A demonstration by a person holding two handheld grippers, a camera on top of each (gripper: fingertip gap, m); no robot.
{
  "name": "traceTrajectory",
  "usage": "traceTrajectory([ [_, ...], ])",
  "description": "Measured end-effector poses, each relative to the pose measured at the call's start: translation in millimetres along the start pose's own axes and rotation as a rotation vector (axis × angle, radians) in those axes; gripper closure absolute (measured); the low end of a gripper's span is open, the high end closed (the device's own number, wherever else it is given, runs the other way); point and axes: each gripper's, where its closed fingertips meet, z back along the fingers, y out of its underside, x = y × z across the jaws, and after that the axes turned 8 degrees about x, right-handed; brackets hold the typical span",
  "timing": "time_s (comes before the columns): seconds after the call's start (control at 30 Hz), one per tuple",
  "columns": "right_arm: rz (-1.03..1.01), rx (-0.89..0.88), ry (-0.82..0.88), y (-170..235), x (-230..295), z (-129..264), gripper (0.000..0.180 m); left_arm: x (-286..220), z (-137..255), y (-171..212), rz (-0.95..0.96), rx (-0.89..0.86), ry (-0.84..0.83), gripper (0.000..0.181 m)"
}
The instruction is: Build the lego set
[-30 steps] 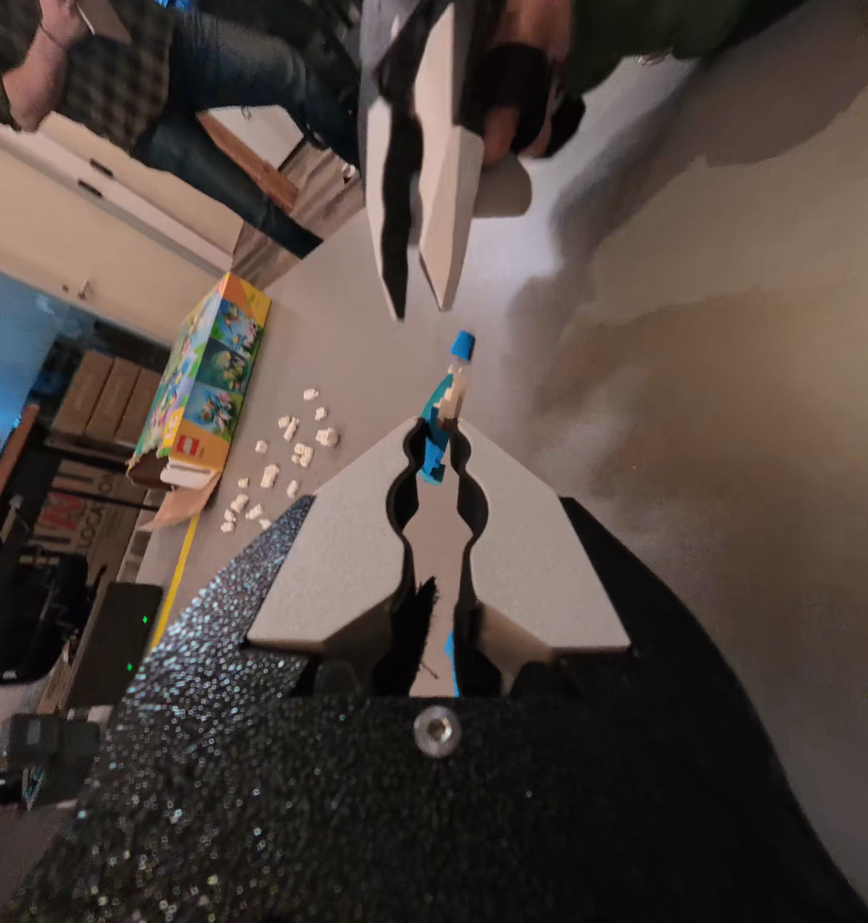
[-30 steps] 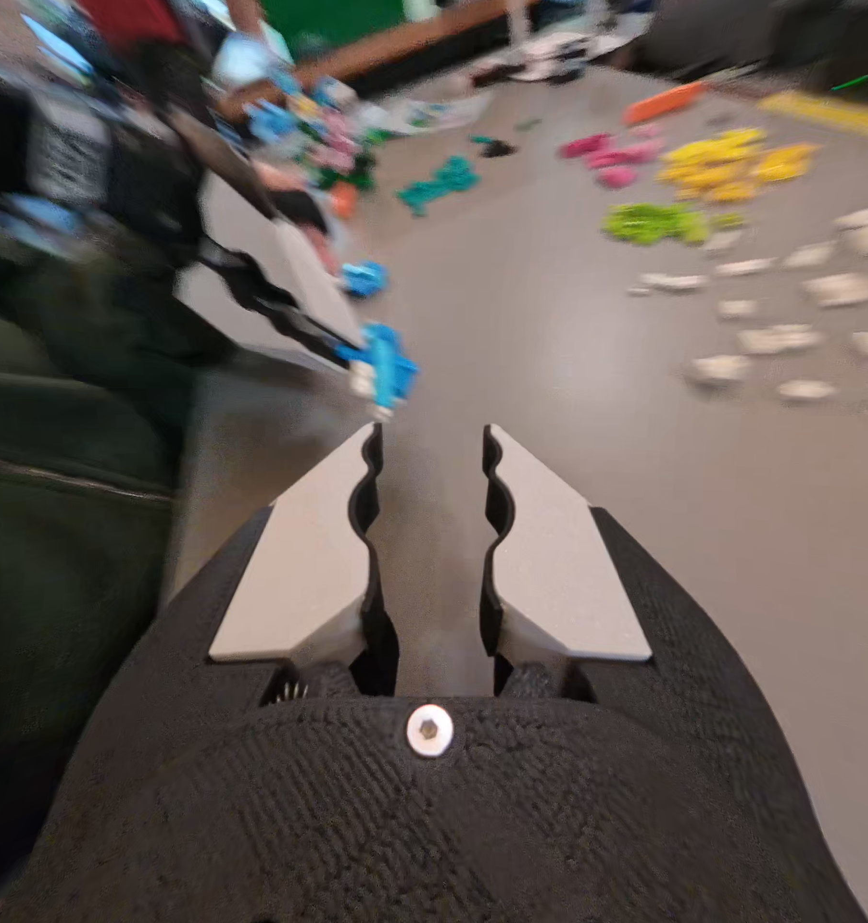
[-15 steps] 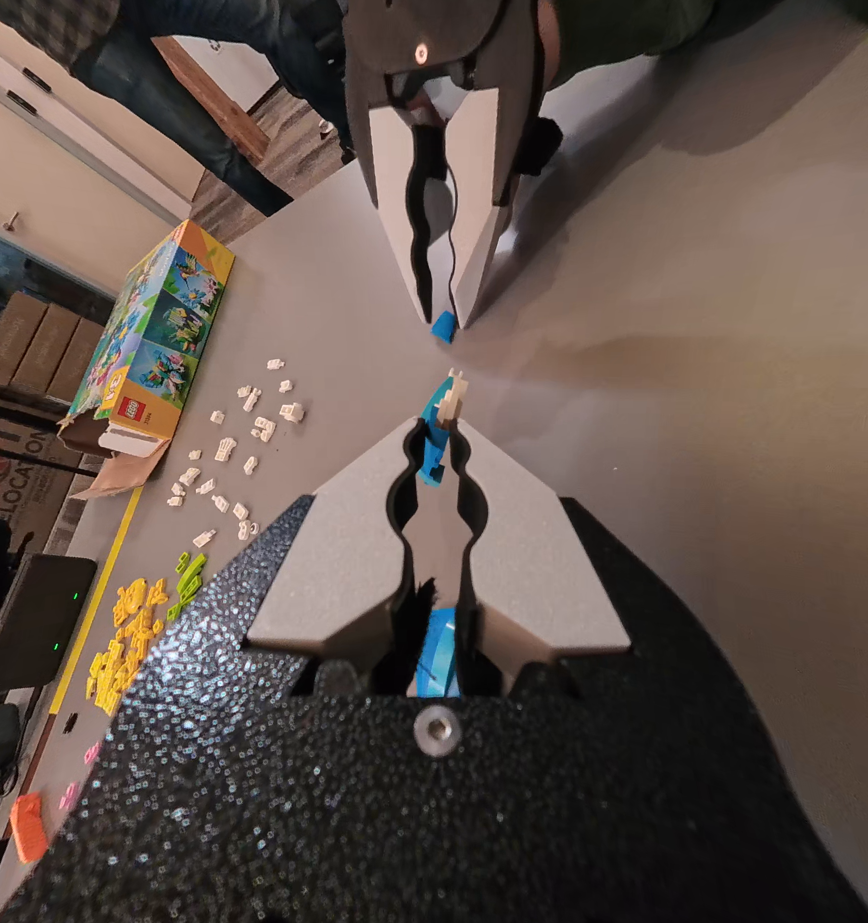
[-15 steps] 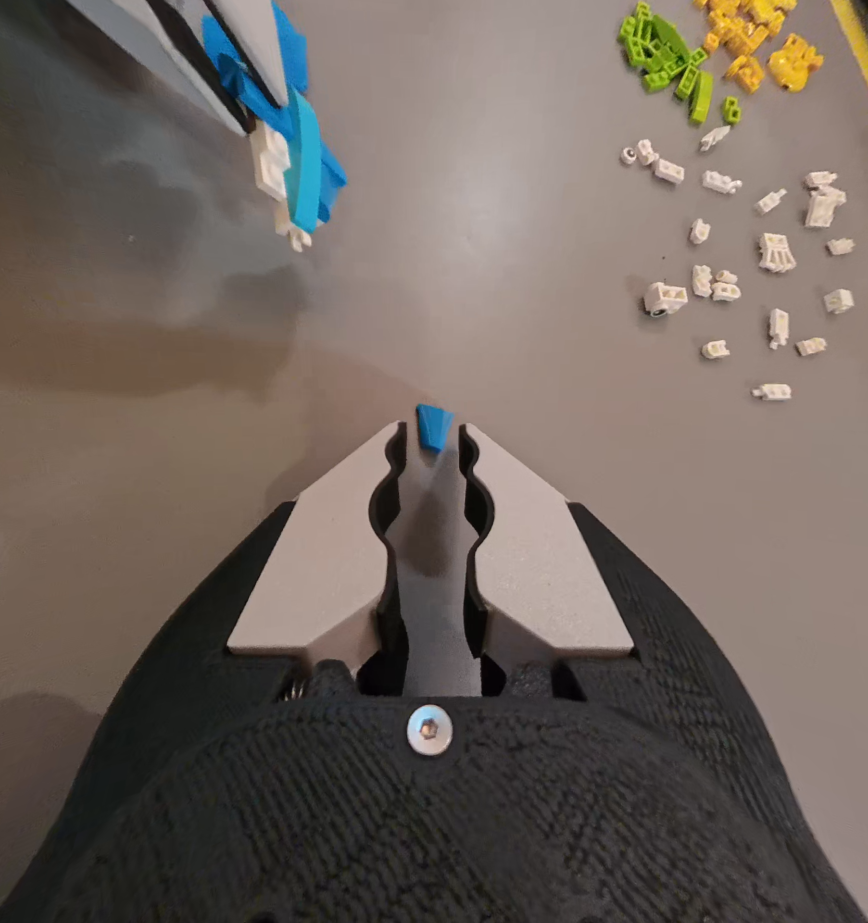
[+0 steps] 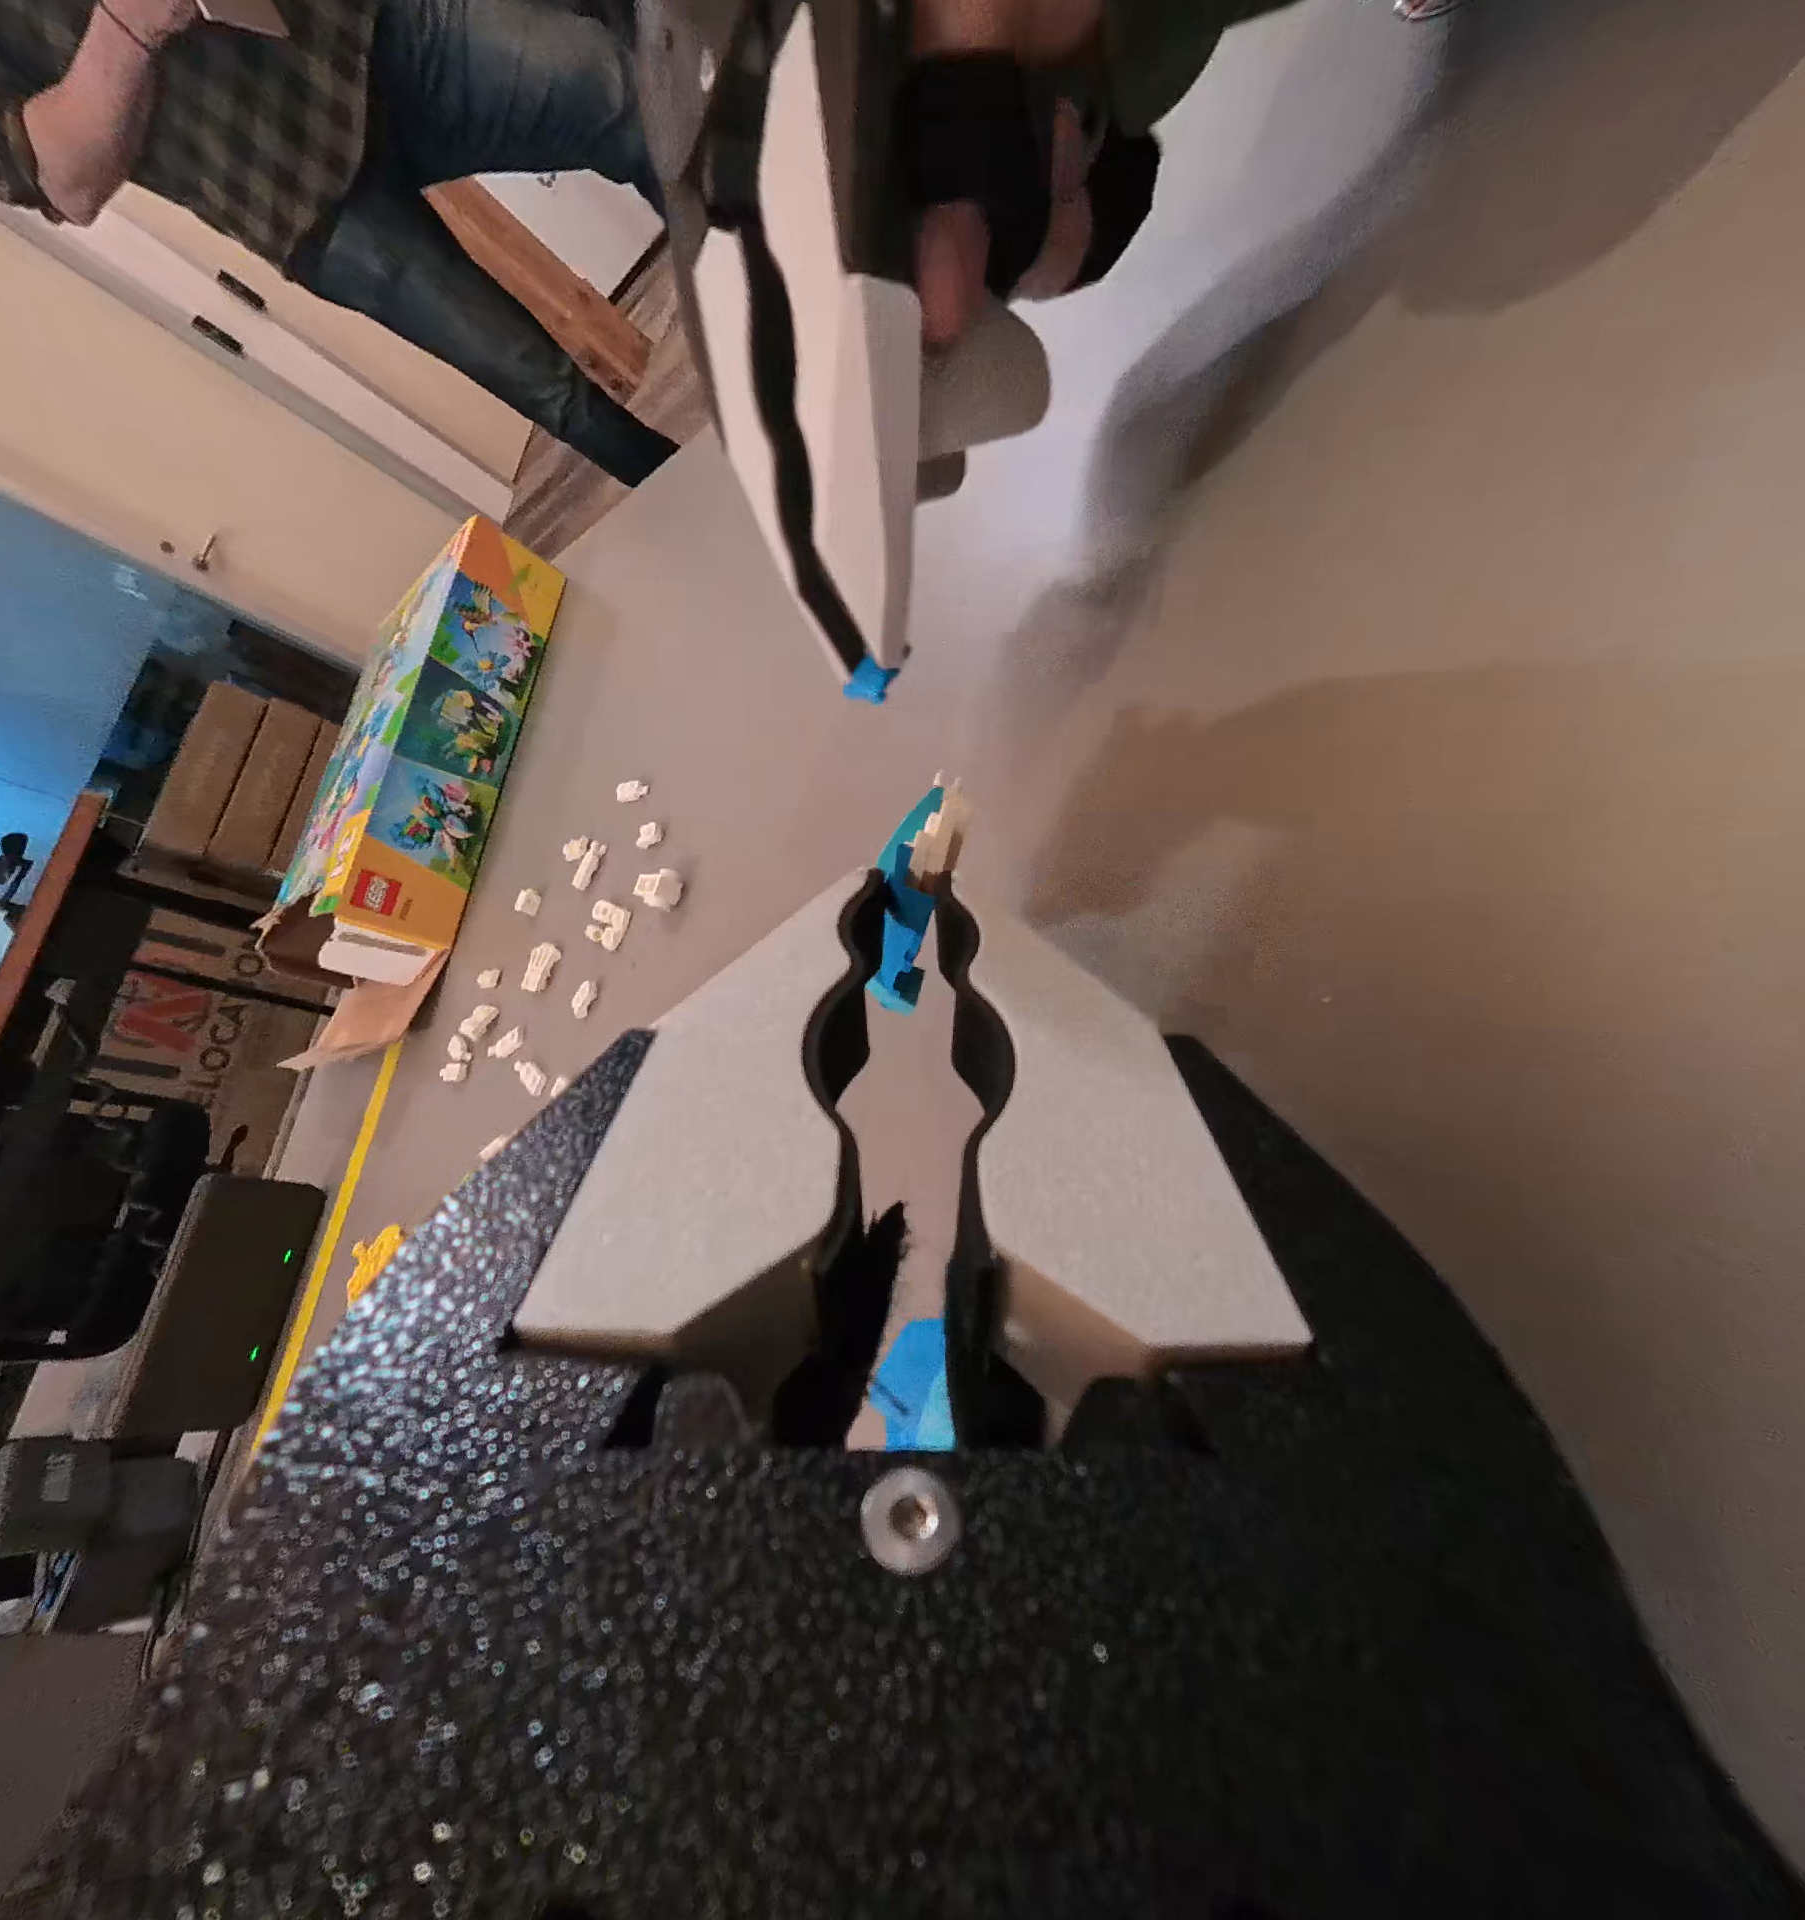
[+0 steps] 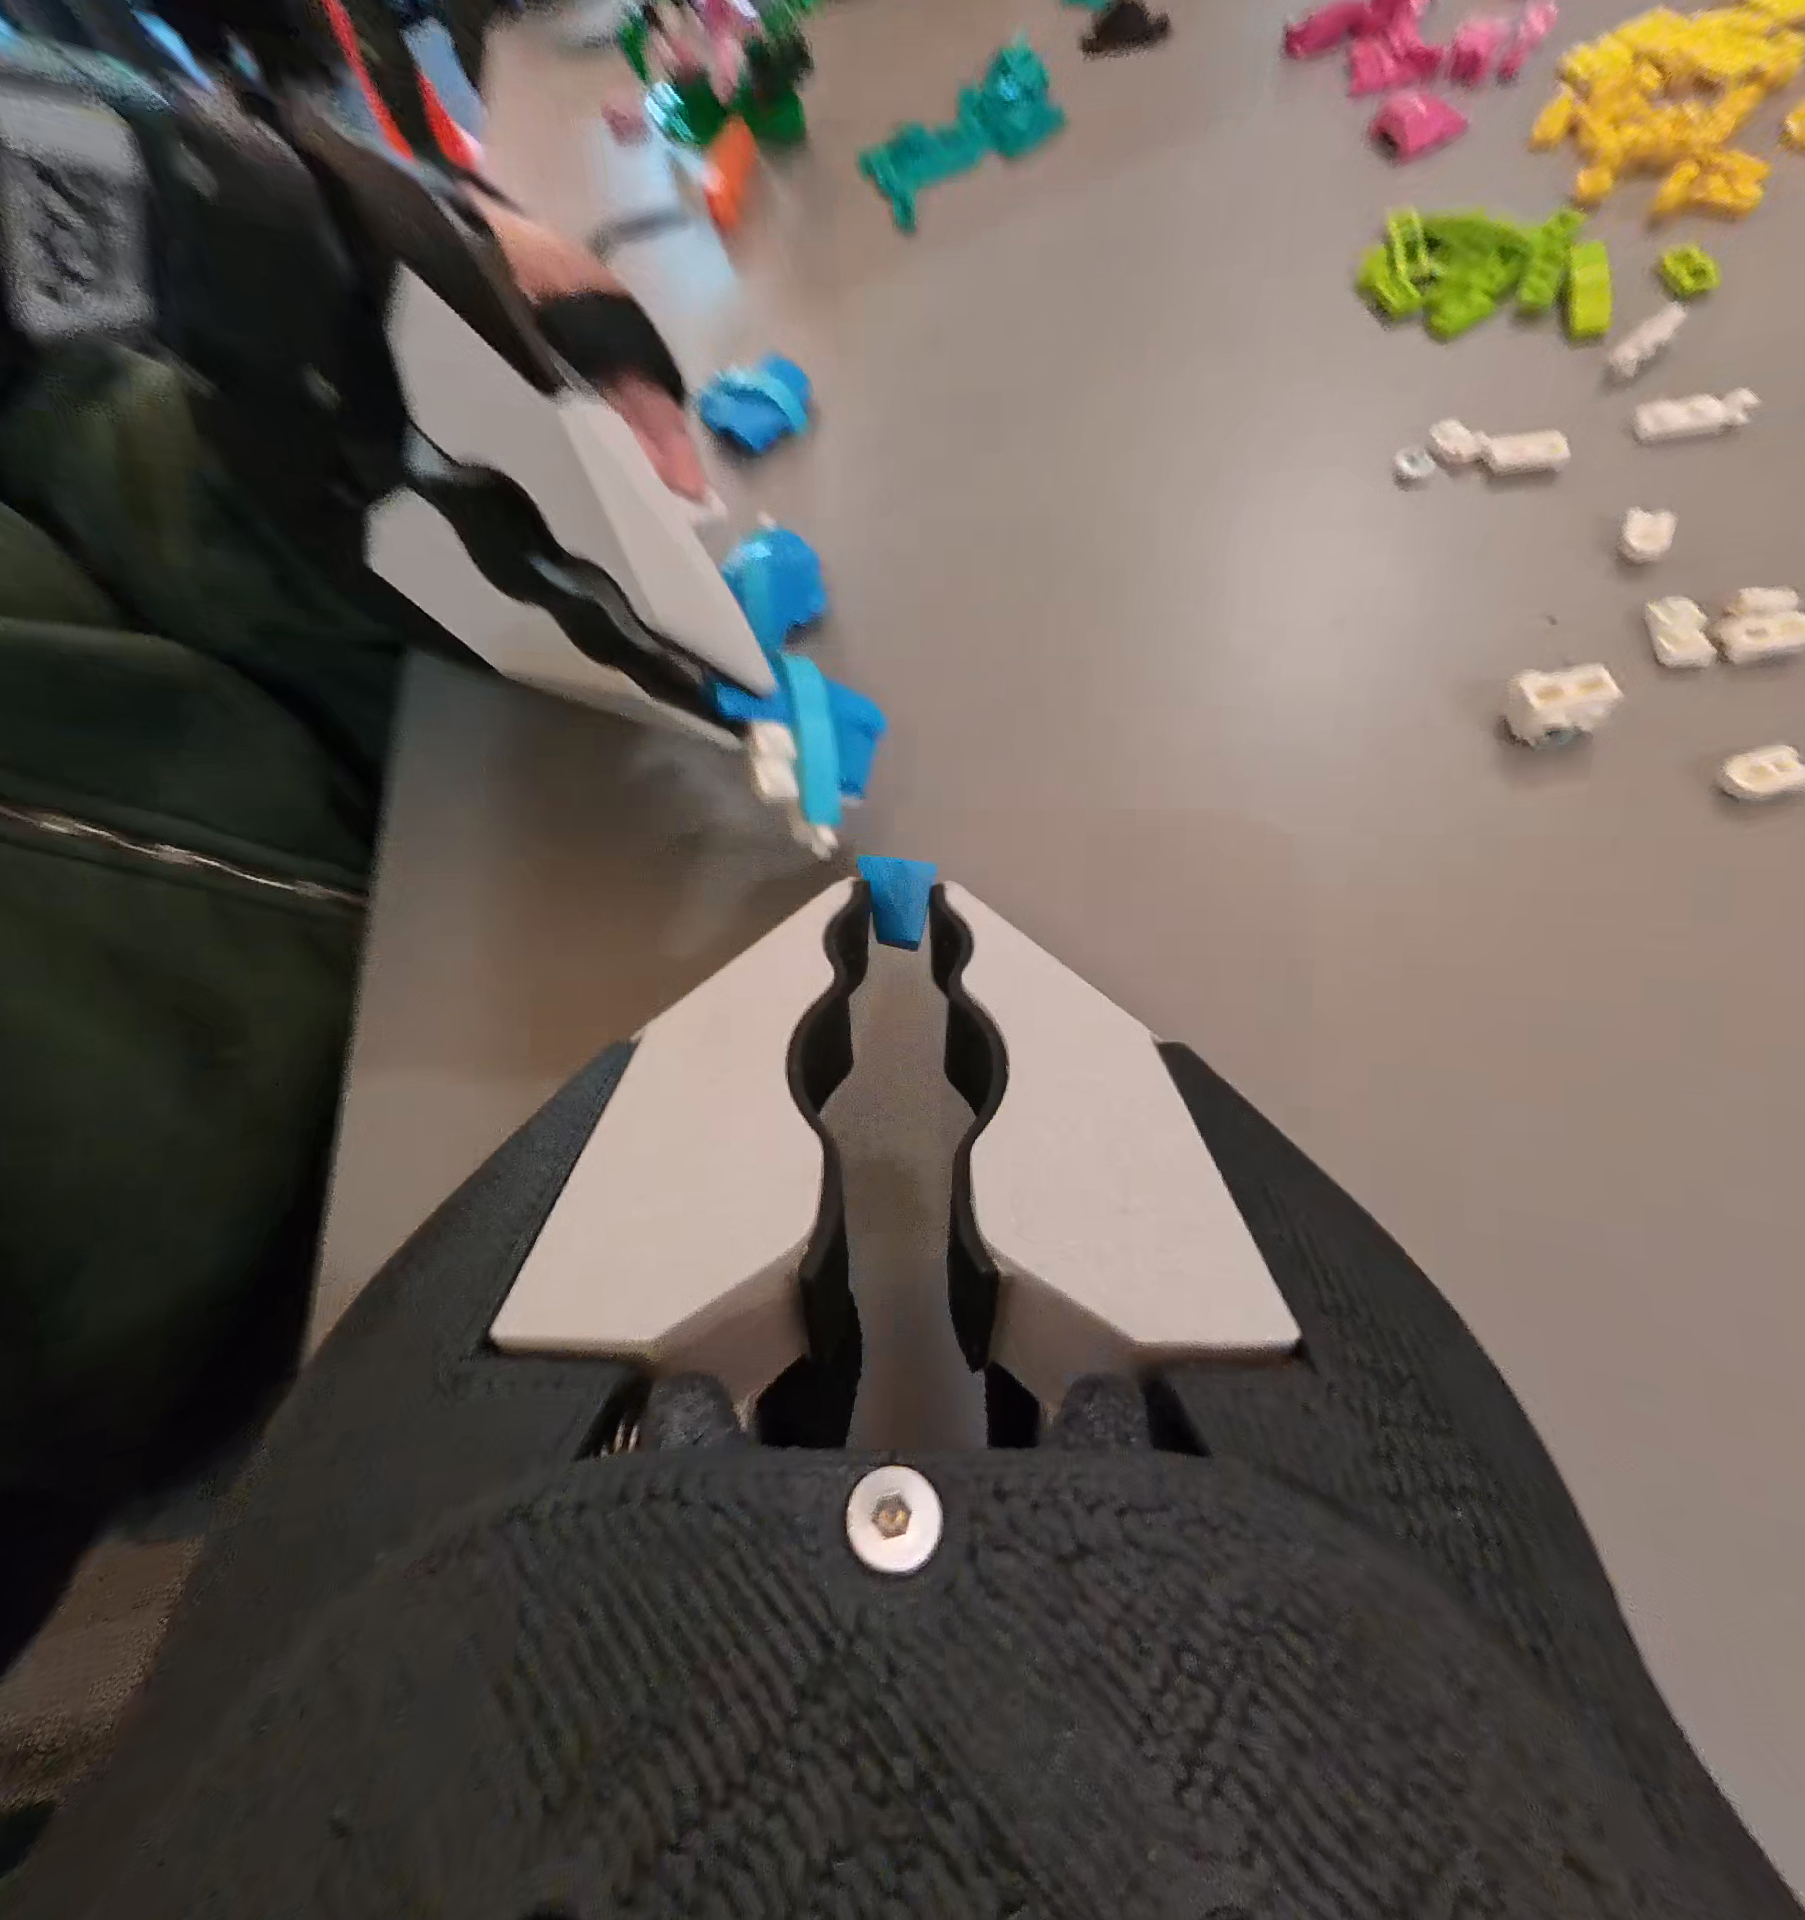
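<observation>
Two lego items are off the table, one in each of your grippers. Your right gripper (image 6: 896, 896) is pinched narrow on a small blue brick (image 6: 895, 900), which sits right at the fingertips and pokes out past them. Your left gripper (image 5: 906, 891) is clamped on the blue-and-white assembly (image 5: 919, 875) — its blue body is caught between the tips and its white parts stick out beyond them. In the right wrist view the small blue brick is just beside the assembly's (image 6: 813, 740) lower white end, near it but apart. From the left wrist view your right gripper (image 5: 870, 652) comes in from above the assembly with the brick (image 5: 870, 681) at its tip, a clear gap between them.

Outward from the assembly, to its right across the grey table (image 6: 1241, 935), lie scattered white pieces (image 6: 1563, 707), then a lime-green heap (image 6: 1480, 272), a yellow heap (image 6: 1687, 104) and pink pieces (image 6: 1417, 62) farther off. More blue pieces (image 6: 754, 403) lie beyond it. In the left wrist view the set's box (image 5: 430, 748) lies past the white pieces — on its side.
</observation>
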Motion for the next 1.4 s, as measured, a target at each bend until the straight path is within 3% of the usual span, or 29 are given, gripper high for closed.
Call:
traceTrajectory([
  [0.03, 0.009, -0.014, -0.017, -4, 4, 0, 0.170, -1, -1, -1, -0.002, -0.009, -0.003, 0.174],
  [0.6, 0.121, 0.062, -0.155, -4, 36, -33, 0.170, -21, -4, 0, 0.046, -0.037, 0.087, 0.174],
  [0.67, 0.132, 0.064, -0.149, -4, 35, -35, 0.179, -22, -4, 1, 0.058, -0.034, 0.102, 0.174],
  [1.07, 0.152, 0.092, -0.115, 4, 32, -42, 0.179, -27, -6, 4, 0.061, -0.016, 0.135, 0.173],
  [1.4, 0.301, 0.067, -0.017, 3, 37, -45, 0.162, -23, -7, 5, 0.111, -0.008, 0.146, 0.173],
])
